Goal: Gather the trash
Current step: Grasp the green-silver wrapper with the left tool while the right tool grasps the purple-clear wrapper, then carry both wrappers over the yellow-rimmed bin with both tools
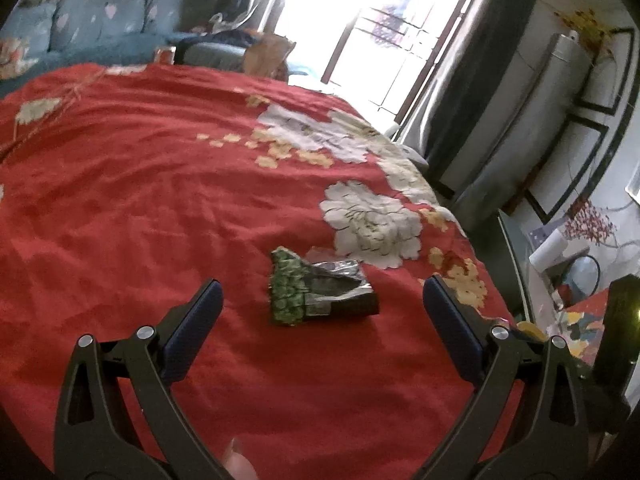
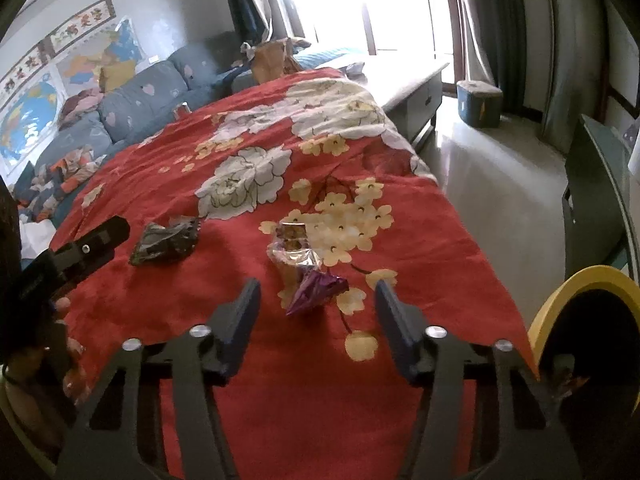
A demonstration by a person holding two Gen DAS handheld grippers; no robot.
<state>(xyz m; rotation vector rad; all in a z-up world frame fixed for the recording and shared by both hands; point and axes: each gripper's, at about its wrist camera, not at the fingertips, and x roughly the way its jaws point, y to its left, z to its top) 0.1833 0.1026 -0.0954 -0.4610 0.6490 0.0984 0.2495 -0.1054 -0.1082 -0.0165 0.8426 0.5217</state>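
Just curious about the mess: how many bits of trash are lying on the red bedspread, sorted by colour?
Green and silver wrapper: 1
Clear wrapper: 1
Purple wrapper: 1
Total: 3

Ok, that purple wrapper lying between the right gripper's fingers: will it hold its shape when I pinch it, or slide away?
The purple wrapper looks like thin crinkled foil, so it will probably crush flat rather than resist. It seems empty and light, so a nudge could shift it. The rumpled red bedspread should limit sliding. The right gripper is open with nothing held.
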